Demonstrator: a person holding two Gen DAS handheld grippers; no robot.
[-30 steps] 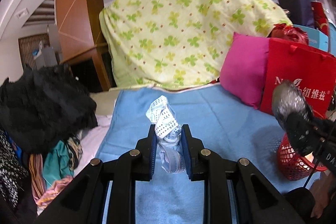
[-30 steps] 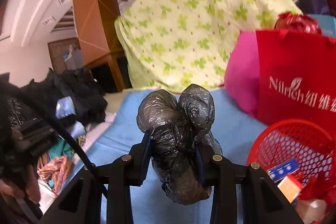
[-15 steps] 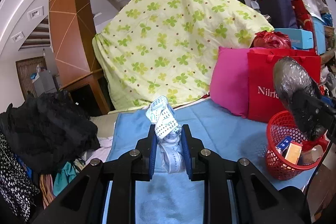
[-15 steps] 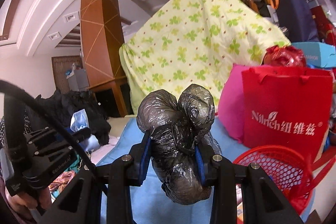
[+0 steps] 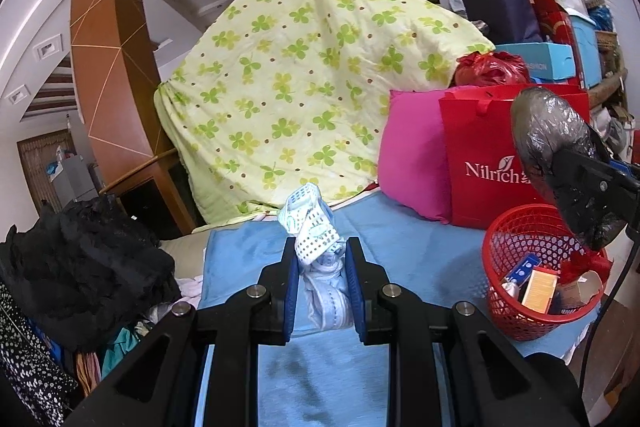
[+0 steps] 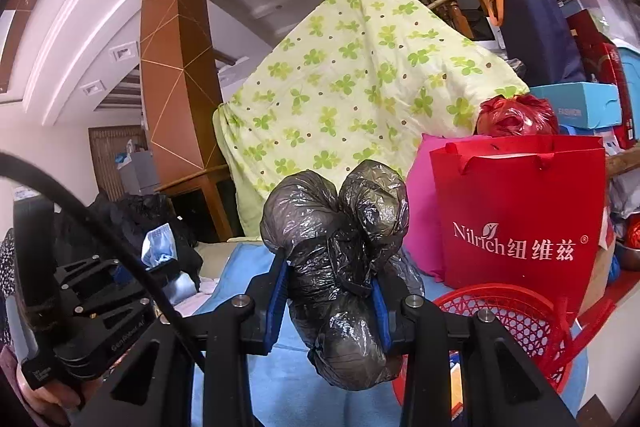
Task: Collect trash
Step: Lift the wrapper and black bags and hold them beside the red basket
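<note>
At the far left a heap of black and patterned clothes [image 5: 80, 267] lies off the edge of the light blue towel-like cloth [image 5: 416, 263] that covers the work surface; as far as the pictures show, none of it counts as trash, though that is a judgement. Next along, the left gripper [image 5: 322, 281] has its blue-padded fingers drawn narrow and clamped on a crumpled white-and-pale-blue dotted wrapper [image 5: 316, 239], which is lifted clear of the cloth and stands up between the pads. Behind it leans the yellow-green clover-print quilt [image 5: 312, 79], then a bright pink cushion [image 5: 412, 155] and a red paper gift bag with white lettering [image 5: 496, 163].

Further right, the right gripper [image 6: 330, 301] has its fingers set somewhat wider, pressed on a knotted grey-black plastic bag [image 6: 340, 247] that bulges above and below the pads. In the left wrist view this bag hangs just above the near rim of the round red mesh plastic basket [image 5: 520, 311], which stands on the right end of the cloth.

The basket already holds several small cartons and scraps, so part of the collecting looks done. Both pieces now in hand are picked up but not yet dropped; the bag seems closest to release, the wrapper is well apart from the basket. No other loose trash shows on the visible cloth.
</note>
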